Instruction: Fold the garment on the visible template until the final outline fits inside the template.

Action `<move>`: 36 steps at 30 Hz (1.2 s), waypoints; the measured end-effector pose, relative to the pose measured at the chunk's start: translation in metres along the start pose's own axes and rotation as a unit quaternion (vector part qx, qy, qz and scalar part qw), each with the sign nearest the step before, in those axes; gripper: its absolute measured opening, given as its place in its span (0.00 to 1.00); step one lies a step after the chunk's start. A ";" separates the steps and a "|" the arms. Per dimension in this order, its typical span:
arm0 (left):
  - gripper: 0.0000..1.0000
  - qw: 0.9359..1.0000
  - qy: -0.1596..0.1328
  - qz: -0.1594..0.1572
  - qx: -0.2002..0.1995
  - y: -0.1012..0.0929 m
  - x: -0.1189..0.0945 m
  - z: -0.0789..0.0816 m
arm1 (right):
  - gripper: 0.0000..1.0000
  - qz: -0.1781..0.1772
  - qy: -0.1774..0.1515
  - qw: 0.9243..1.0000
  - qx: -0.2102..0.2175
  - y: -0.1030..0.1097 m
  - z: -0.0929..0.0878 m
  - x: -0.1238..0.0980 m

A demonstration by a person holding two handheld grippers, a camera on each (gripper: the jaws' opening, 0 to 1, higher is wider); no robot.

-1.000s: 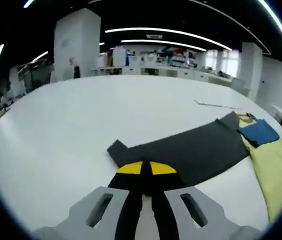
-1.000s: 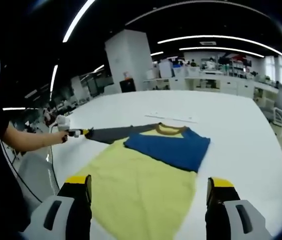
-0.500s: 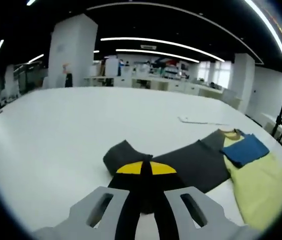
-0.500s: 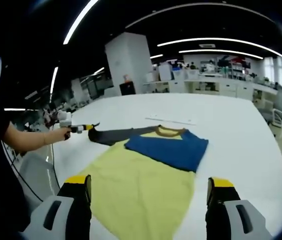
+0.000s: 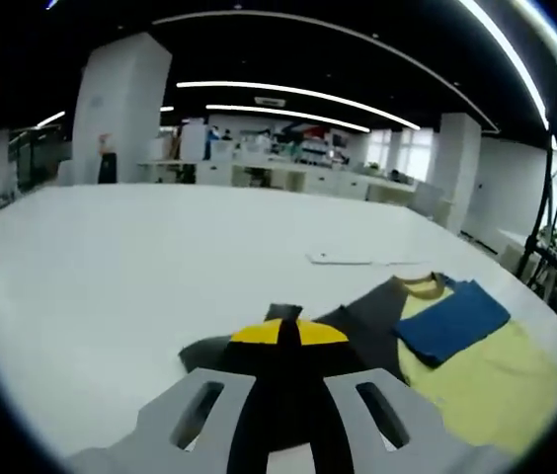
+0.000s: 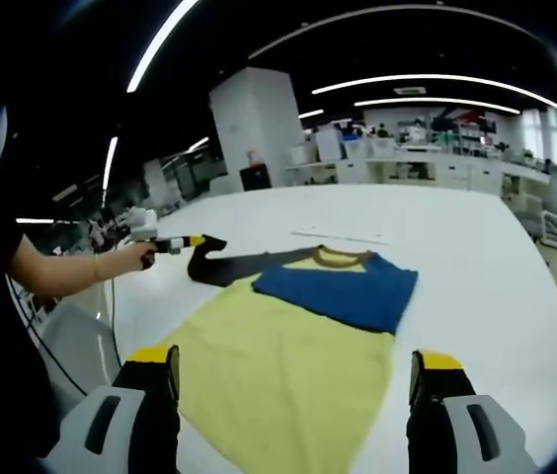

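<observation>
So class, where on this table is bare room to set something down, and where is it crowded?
Bare: the white table right of the blue sleeve, and the far side beyond the paper strip. Crowded: the yellow shirt in the middle, and the grey sleeve in the left hand-held gripper.

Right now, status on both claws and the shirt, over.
Left claw shut on dark sleeve, lifted off table. Right claw open, hovering above yellow shirt body. Blue sleeve already folded in. Nothing in the way.
</observation>
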State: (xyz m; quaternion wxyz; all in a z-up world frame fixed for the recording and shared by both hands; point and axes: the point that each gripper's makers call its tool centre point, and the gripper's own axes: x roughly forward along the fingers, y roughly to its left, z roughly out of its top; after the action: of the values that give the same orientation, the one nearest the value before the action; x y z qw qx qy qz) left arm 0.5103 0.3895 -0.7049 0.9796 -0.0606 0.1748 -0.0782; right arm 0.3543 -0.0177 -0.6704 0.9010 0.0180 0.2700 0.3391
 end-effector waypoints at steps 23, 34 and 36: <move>0.00 0.996 -0.018 -0.074 -0.043 -0.084 0.030 0.022 | 0.97 0.008 -0.004 1.000 -0.003 0.005 -0.001 0.001; 0.00 0.992 -0.012 -0.117 -0.037 -0.123 0.048 0.025 | 0.97 0.008 0.000 1.000 0.000 0.008 -0.007 0.000; 0.00 0.992 -0.012 -0.120 -0.037 -0.128 0.050 0.026 | 0.97 0.011 -0.002 1.000 0.001 0.010 -0.007 -0.001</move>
State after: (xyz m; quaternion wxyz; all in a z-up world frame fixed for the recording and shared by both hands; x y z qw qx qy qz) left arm 0.5483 0.2574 -0.6787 0.9623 -0.1186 0.1569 -0.1880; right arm 0.3443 -0.0115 -0.6736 0.8977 0.0221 0.2687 0.3485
